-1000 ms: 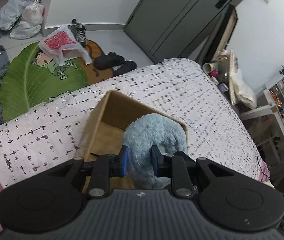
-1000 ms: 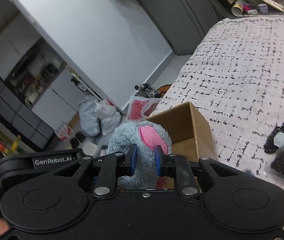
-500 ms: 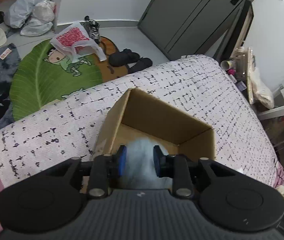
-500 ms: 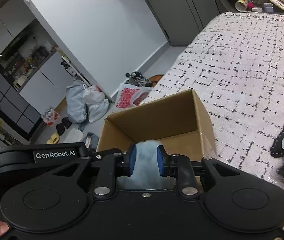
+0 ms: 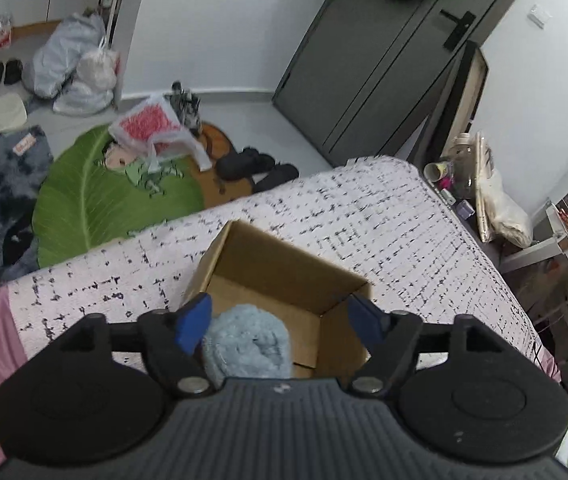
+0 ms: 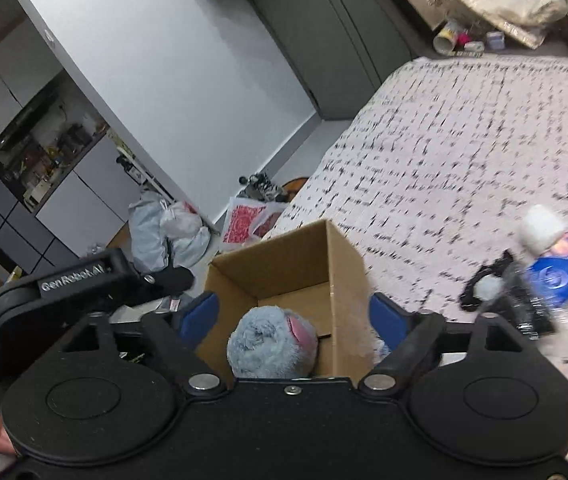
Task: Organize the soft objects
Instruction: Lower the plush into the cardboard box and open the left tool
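Both tools have just been opening — left tool [image 5: 278,318] and right tool [image 6: 294,316] stand spread apart, the blue plush toy [image 5: 248,346] lying loose between them, low centre, inside the cardboard box [image 5: 284,264] on the bed [image 5: 404,232].

left gripper [image 5: 280,322]: black body, ribbed grey housing, blue pads | right gripper [image 6: 294,322]: black, silver screws, blue pads

Plush toy [image 5: 246,344]: blue-grey, fluffy, pink patch; lies inside box, near corner.
Cardboard box [image 5: 284,264]: brown, open-topped, on bedspread.
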The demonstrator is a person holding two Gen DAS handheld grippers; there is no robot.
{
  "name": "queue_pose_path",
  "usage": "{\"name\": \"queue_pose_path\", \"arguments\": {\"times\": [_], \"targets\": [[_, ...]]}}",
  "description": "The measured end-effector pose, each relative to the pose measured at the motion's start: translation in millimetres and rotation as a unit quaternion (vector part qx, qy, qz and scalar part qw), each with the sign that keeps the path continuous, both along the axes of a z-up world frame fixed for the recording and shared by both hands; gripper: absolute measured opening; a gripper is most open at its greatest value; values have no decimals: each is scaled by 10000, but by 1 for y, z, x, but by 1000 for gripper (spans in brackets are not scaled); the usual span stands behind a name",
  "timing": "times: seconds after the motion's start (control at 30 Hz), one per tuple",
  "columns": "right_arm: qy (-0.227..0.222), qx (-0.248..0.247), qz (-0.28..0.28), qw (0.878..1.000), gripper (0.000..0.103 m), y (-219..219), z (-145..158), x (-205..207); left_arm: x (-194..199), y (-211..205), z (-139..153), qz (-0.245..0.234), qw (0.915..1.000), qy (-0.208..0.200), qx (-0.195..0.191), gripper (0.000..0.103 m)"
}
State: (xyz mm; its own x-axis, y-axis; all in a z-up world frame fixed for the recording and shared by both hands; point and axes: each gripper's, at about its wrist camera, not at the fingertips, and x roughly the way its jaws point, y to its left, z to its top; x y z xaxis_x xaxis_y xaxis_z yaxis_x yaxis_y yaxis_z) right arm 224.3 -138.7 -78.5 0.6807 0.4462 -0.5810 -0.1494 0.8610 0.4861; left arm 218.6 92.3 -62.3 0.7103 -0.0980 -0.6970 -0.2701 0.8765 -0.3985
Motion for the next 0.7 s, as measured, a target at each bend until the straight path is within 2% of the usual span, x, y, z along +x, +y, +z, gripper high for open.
{"name": "queue_pose_path", "arguments": {"times": [0.1,0.2,0.37,0.7], "targets": [[-76,-70,-34,9999,92,-13,11,-14,-10,-12,16,-118,9995,-189,228,77],[-138,-94,-85,9998,97,-25,20,-25,-21,-24,29,-199,9983,-320,435,85],[-322,-108,-147,9993,103,-46,33,-45,-38,-41,47,-359,9972,-464,470,87],[-443,-150,-409,9981,103,-91,49,-75,-66,-79,71,-525,9945,-508,748,88]]}}
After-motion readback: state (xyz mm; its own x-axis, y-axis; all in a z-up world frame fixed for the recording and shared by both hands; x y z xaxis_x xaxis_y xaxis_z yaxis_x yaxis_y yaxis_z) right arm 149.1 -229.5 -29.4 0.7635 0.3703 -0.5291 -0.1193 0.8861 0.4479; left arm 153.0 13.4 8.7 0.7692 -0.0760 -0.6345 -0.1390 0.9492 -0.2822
